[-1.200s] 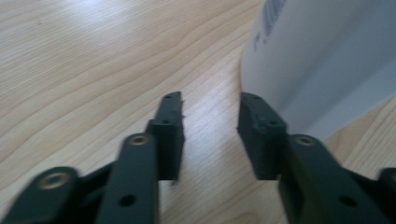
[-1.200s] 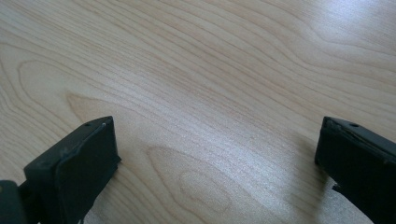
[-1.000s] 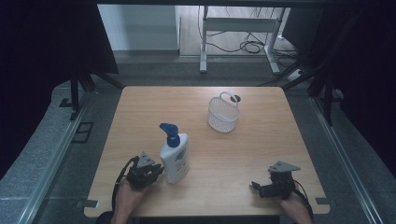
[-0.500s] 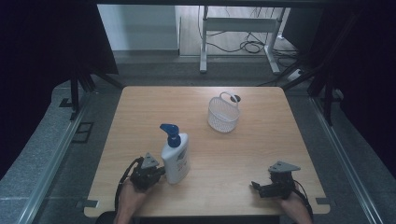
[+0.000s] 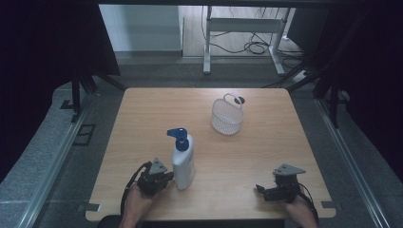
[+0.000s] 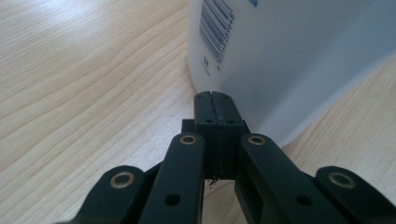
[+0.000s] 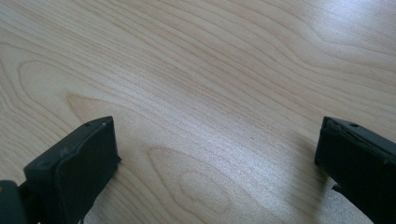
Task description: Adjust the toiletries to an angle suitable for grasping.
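High view: your left claw has just closed empty, jaws together, nosing against the pump bottle standing upright on the worktop, apparently a push; your right claw rests open

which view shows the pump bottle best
The high view: the whole white pump bottle stands upright with its blue pump on the table, beside the shut left gripper. The left gripper view shows its lower wall and barcode close up; the right gripper view shows bare wood.
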